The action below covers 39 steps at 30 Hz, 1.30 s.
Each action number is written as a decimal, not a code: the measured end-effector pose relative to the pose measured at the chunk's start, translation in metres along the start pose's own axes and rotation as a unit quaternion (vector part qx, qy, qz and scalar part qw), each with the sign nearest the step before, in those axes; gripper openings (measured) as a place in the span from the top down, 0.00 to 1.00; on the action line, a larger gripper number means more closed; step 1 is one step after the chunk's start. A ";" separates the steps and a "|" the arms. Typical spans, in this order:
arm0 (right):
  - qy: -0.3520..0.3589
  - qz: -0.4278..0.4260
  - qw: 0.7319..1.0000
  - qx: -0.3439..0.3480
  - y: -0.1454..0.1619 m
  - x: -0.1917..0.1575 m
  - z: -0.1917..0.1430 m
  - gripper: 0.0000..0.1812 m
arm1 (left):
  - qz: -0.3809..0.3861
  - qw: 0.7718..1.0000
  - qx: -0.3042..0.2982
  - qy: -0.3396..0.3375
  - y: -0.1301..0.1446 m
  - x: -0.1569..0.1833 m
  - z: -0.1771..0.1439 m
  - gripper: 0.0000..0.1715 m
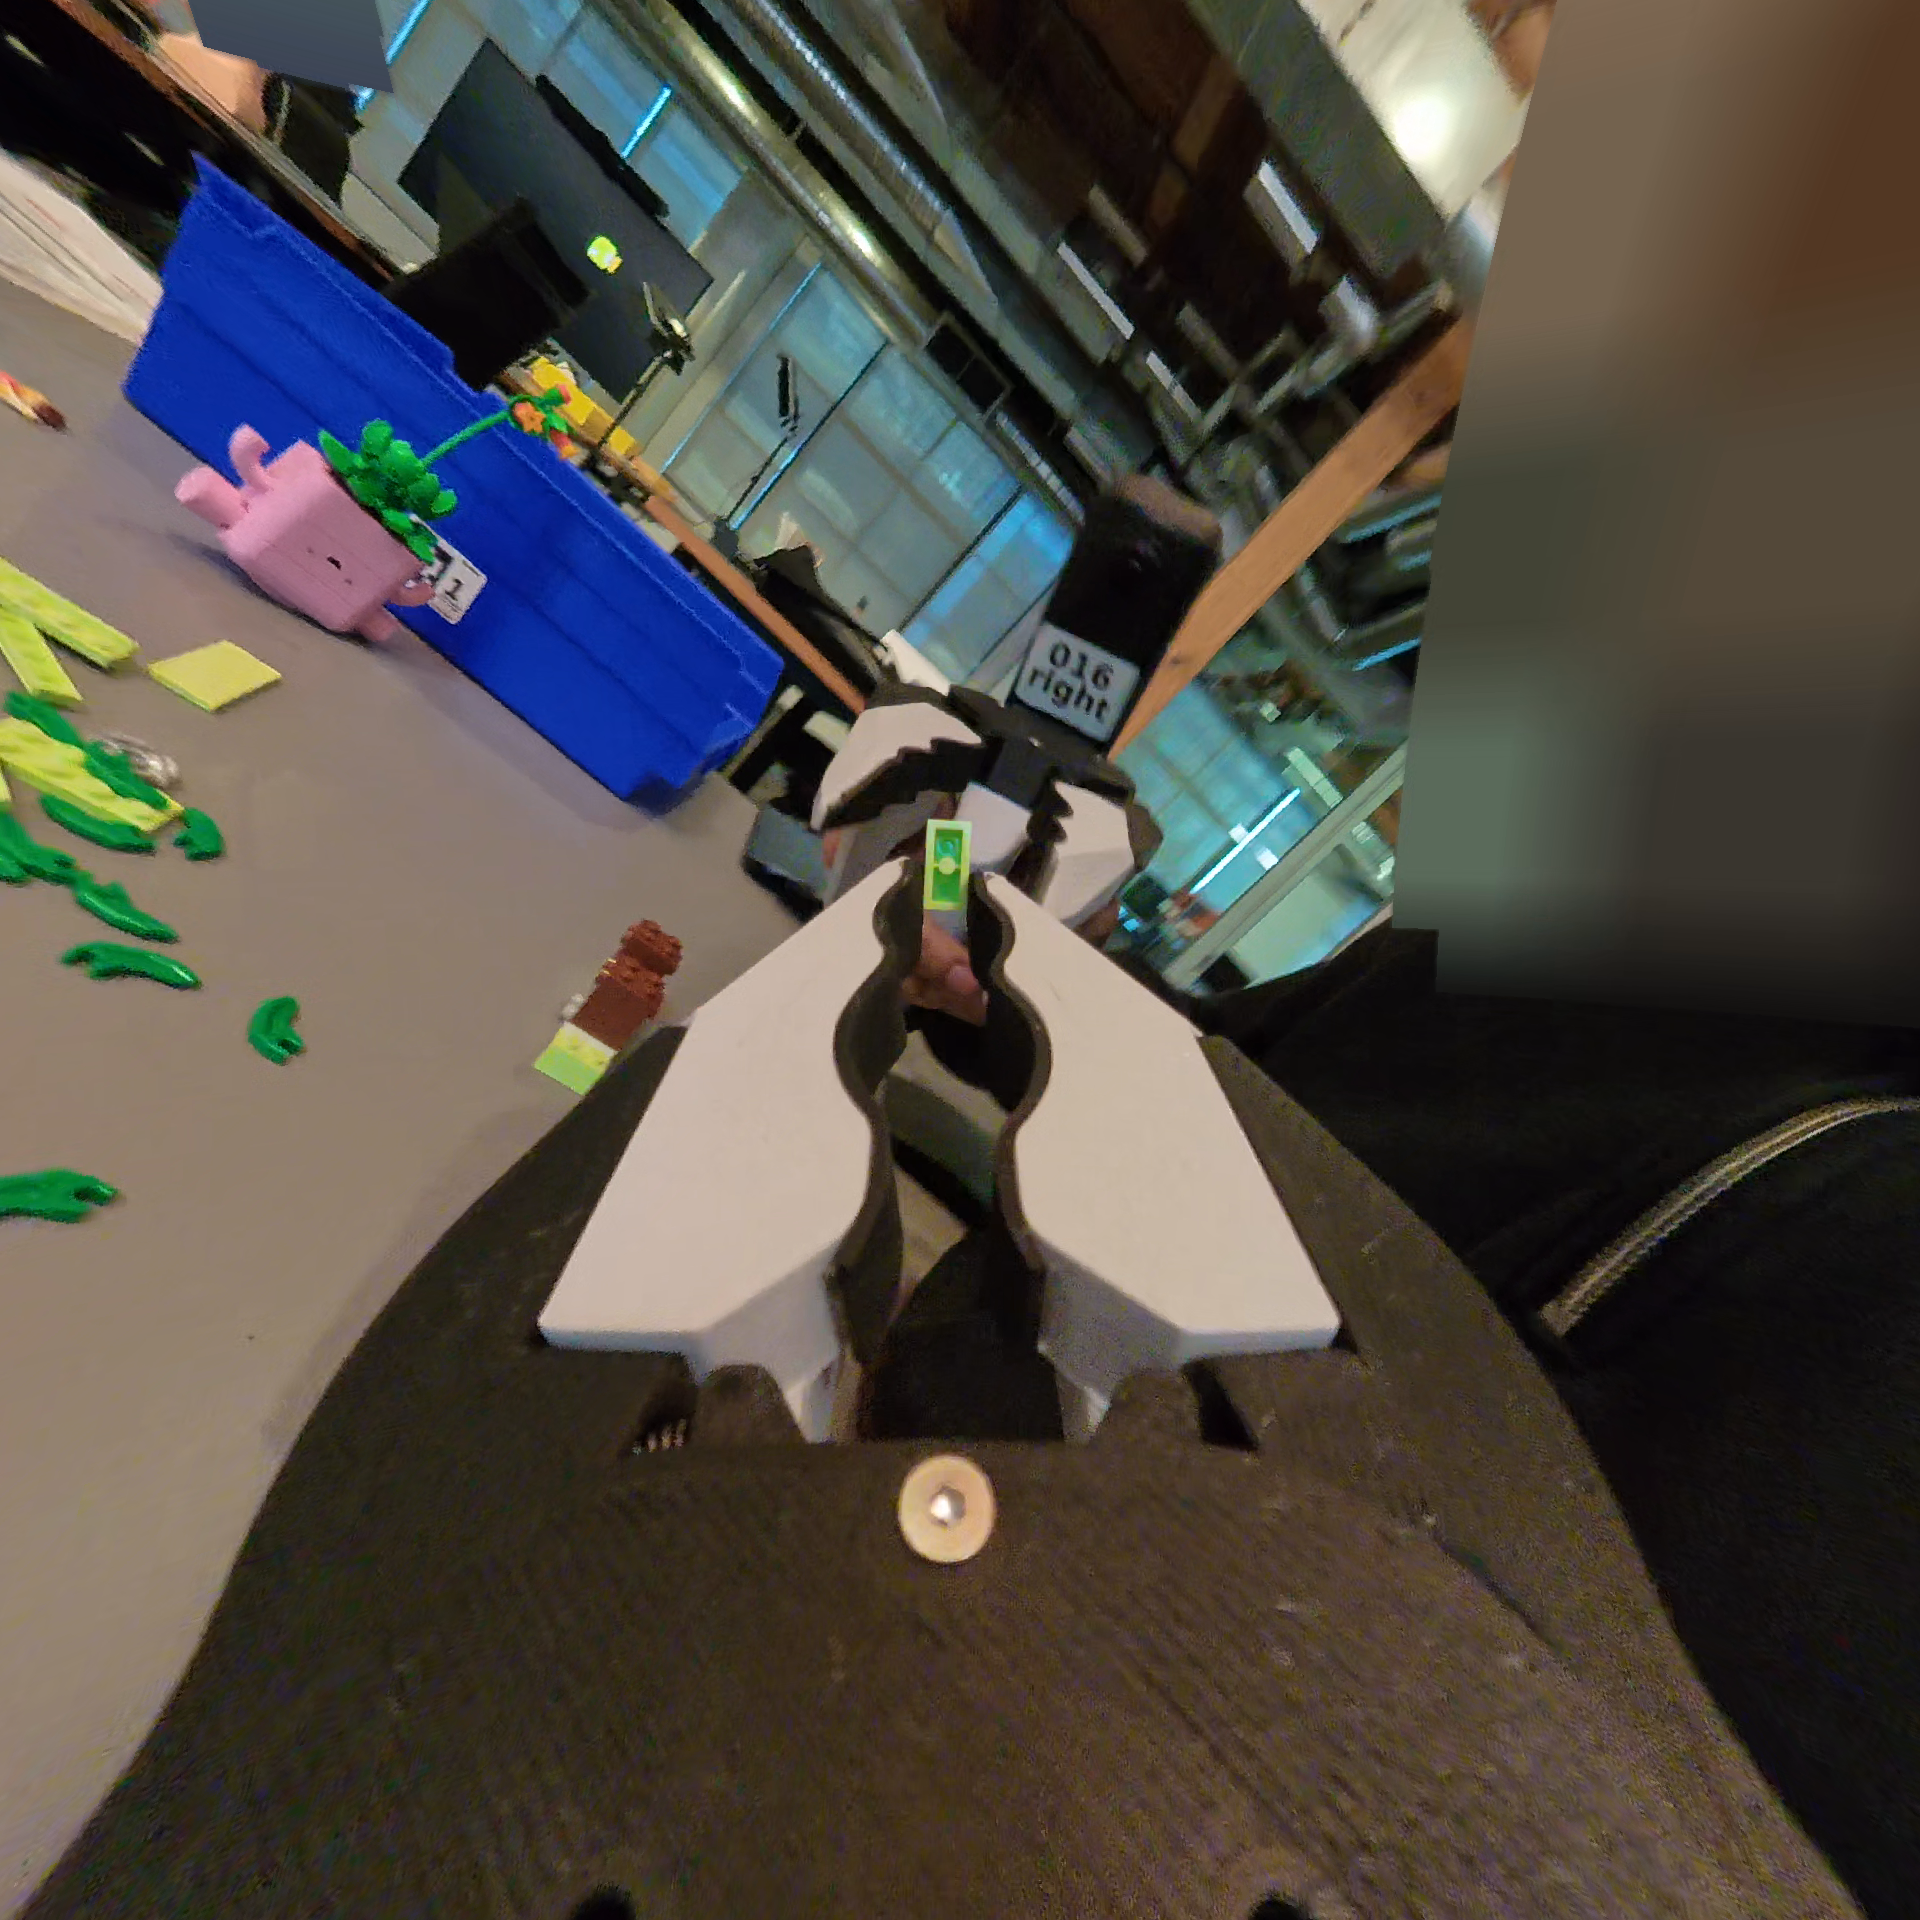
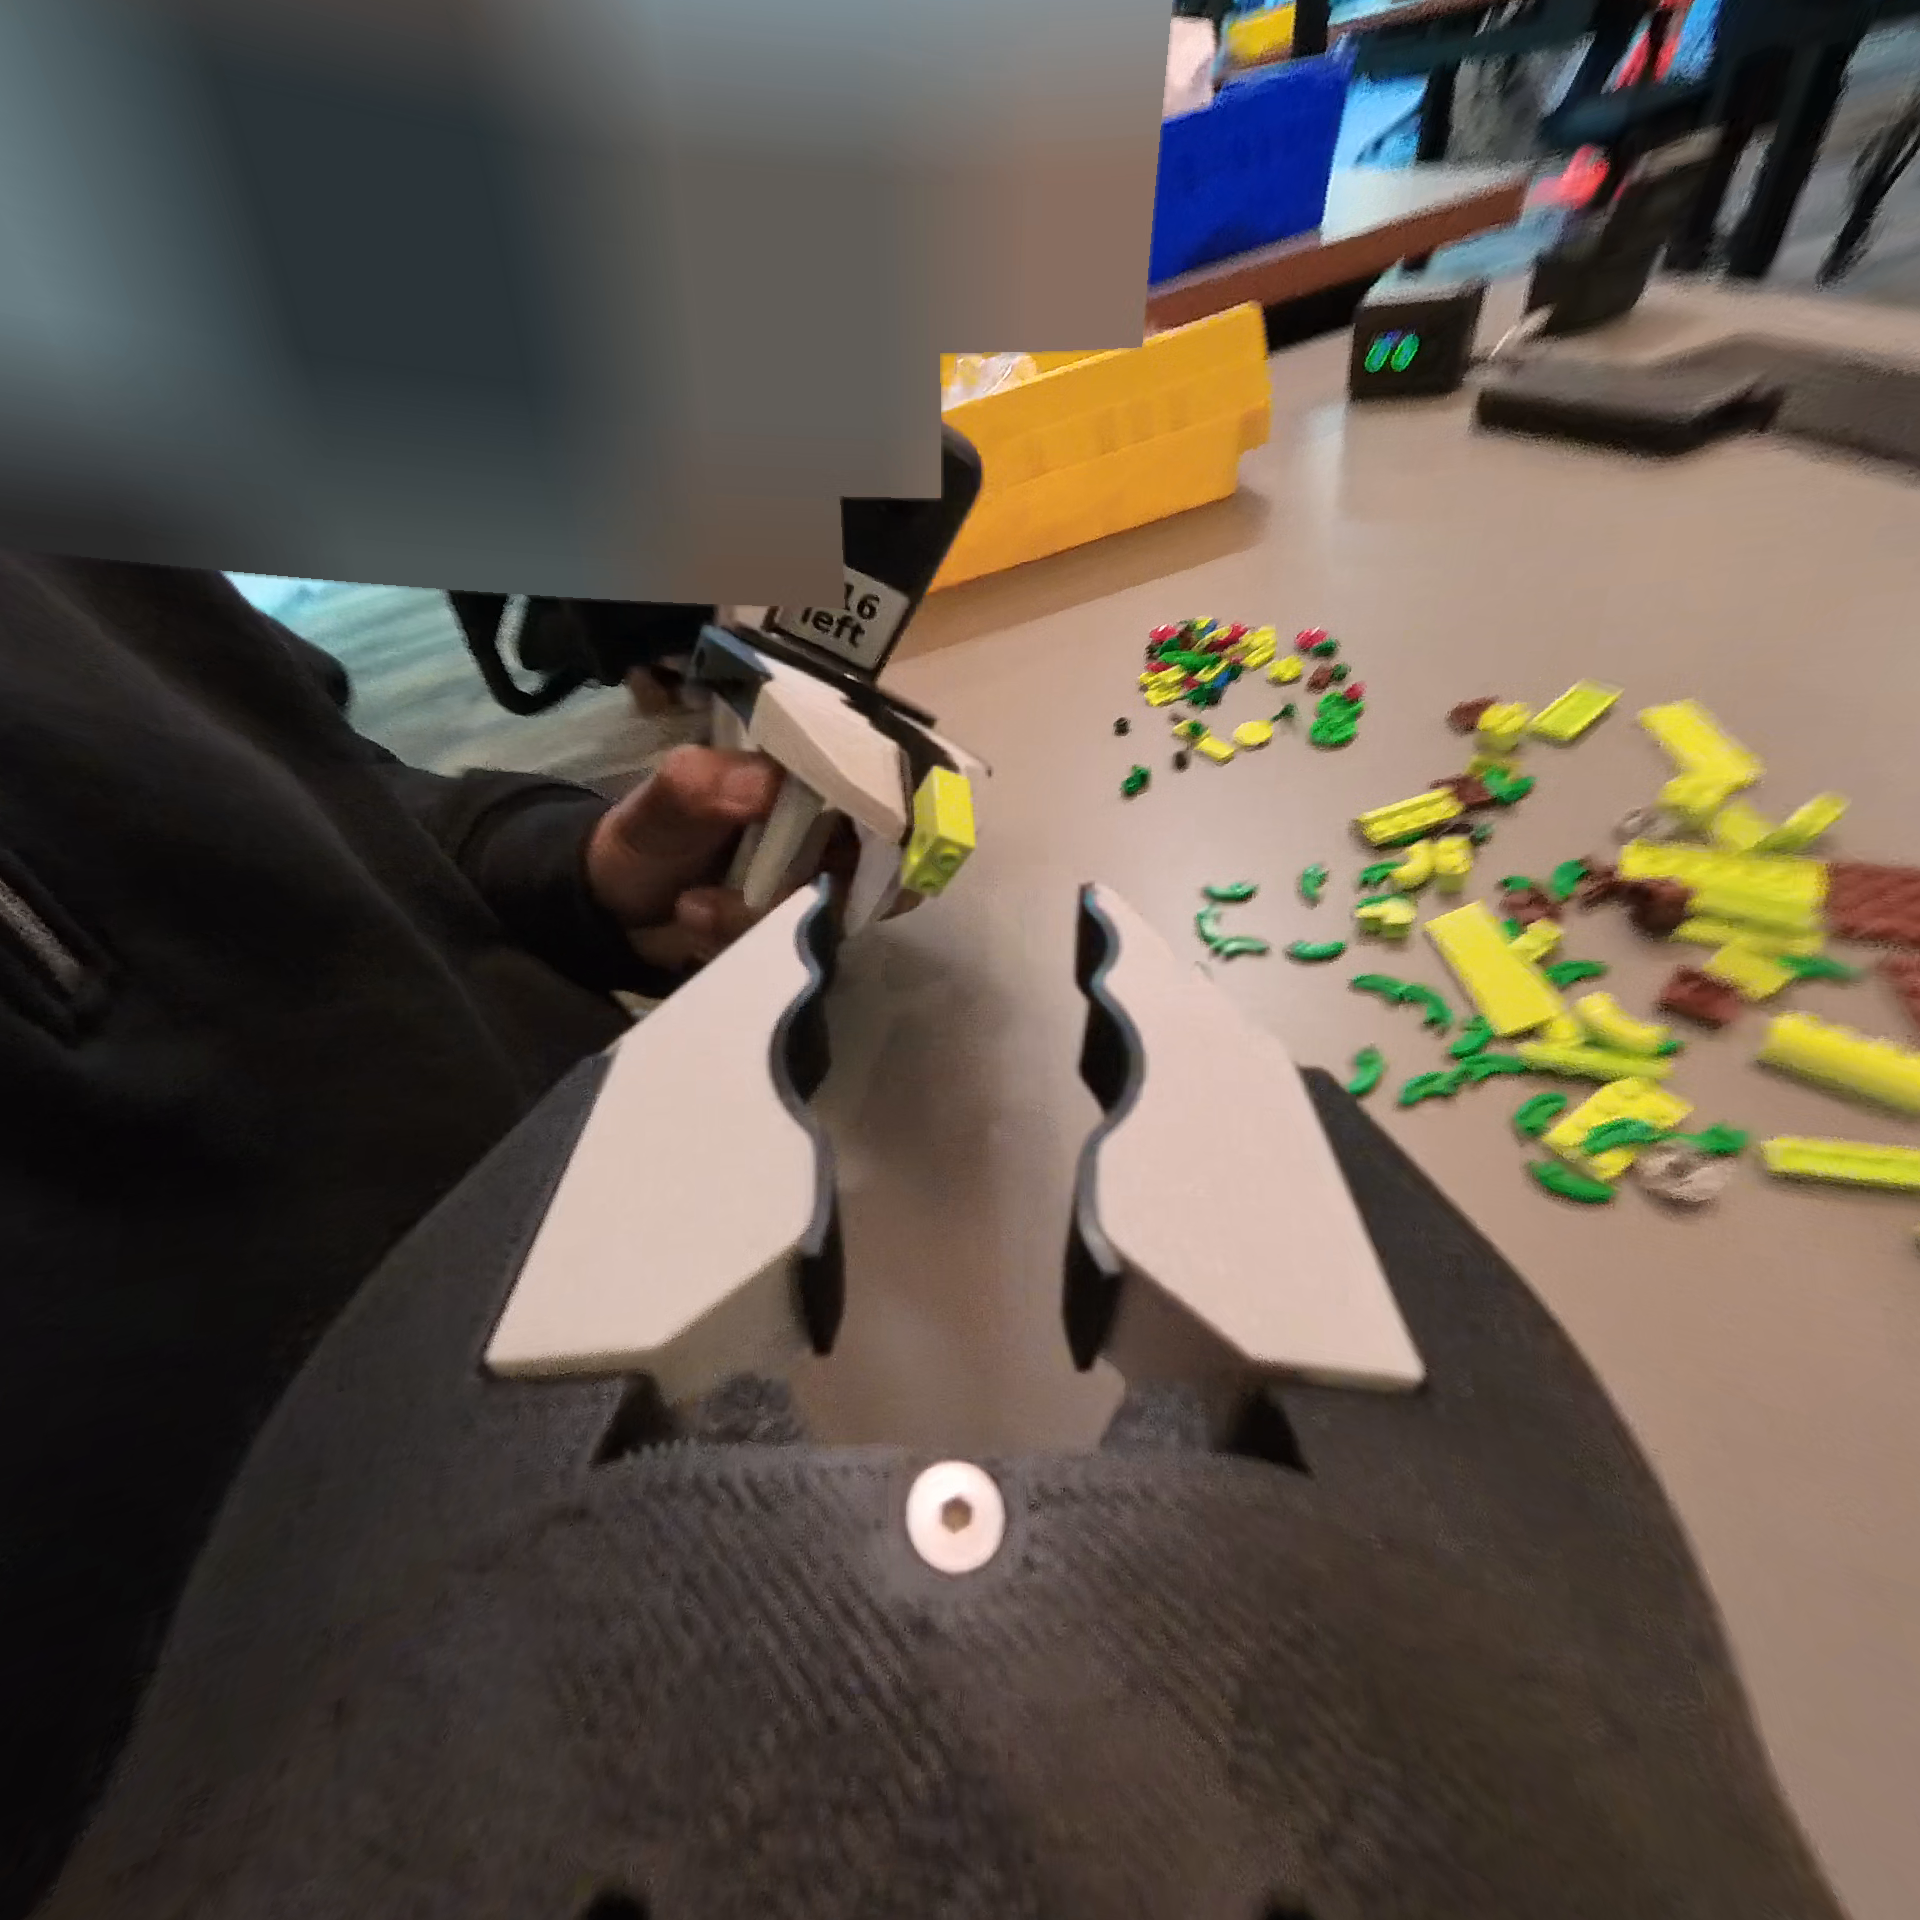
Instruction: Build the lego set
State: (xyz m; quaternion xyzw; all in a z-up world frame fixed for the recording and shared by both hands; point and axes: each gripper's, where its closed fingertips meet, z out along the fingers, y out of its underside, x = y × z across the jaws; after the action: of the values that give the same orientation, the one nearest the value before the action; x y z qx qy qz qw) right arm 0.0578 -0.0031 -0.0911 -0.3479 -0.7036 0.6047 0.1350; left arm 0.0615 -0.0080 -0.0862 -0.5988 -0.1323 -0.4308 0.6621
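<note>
My left gripper (image 1: 943, 896) is shut on a small lime-green lego piece (image 1: 947, 864), held up above the table edge; it also shows in the right wrist view (image 2: 938, 833). My right gripper (image 2: 954, 902) is open and empty, facing the left gripper (image 2: 914, 831) from close by; it shows in the left wrist view (image 1: 971, 790) just behind the piece. Loose lime, green and brown lego pieces (image 2: 1621, 935) lie scattered on the grey table (image 2: 1351, 582). A small brown and lime sub-build (image 1: 613, 1003) stands near the left gripper.
A finished pink lego pot with a green plant (image 1: 332, 525) stands before a blue bin (image 1: 468, 499). A yellow bin (image 2: 1112, 436) and a black box (image 2: 1413, 338) stand at the back. A person's hand (image 2: 675, 842) and dark sleeve are close. My two grippers' fingertips are within a few centimetres of each other.
</note>
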 end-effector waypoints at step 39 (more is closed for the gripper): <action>0.096 -0.111 0.817 -0.558 0.106 0.136 -0.077 0.92 | 0.137 0.972 -0.055 -0.185 -0.004 -0.039 -0.018 0.78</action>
State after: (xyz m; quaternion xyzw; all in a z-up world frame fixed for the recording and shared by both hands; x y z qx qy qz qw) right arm 0.0412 0.1463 -0.2046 -0.3396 -0.9377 0.0531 0.0509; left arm 0.0293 -0.0076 -0.1144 -0.7159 -0.1456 -0.2242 0.6450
